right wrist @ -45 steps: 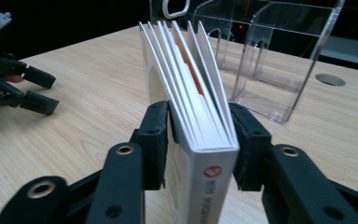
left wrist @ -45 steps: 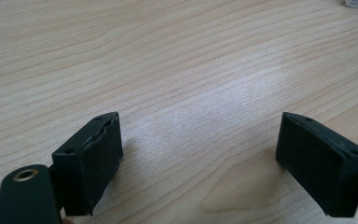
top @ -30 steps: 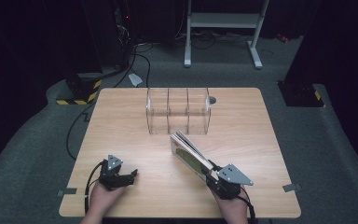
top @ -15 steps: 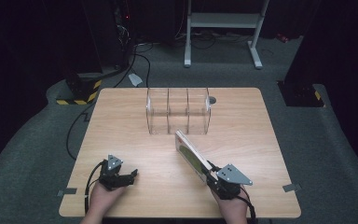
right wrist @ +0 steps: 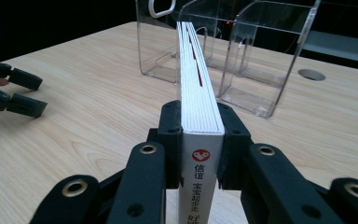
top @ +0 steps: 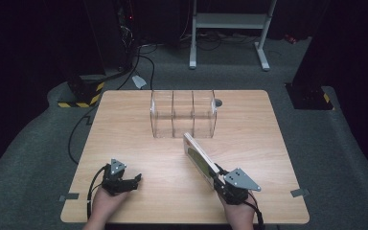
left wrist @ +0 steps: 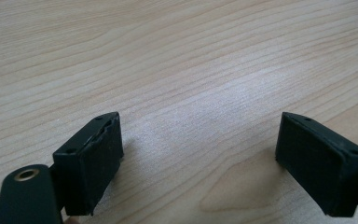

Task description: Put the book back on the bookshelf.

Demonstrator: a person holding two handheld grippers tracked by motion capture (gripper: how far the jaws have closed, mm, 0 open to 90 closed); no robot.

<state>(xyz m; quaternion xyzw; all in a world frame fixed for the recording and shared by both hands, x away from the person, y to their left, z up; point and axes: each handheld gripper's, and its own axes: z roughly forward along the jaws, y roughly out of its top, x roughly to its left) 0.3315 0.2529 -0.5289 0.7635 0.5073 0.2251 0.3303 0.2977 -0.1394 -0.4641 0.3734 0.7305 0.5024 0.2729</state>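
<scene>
A thin white book (top: 199, 158) with a green cover stands on edge on the wooden table (top: 124, 124), angled from the front right toward the clear organizer. My right gripper (top: 216, 178) is shut on its near end. In the right gripper view both pads squeeze the book (right wrist: 198, 93) at the spine end, and my right gripper (right wrist: 200, 140) points at the clear three-slot organizer (right wrist: 242, 46). My left gripper (top: 135, 179) rests low at the front left, open. In the left gripper view my left gripper (left wrist: 200, 154) has only bare wood between its jaws.
The clear organizer (top: 183, 115) stands at the table's back middle, its slots holding nothing. A round cable hole (top: 218, 102) lies just right of it. The left gripper (right wrist: 14, 91) appears at the left edge of the right gripper view. Cables and a metal stand (top: 230, 28) lie beyond the table.
The book has tipped from a leaning pose, with its cover showing, to nearly upright on its edge in the right gripper. The left gripper has not moved.
</scene>
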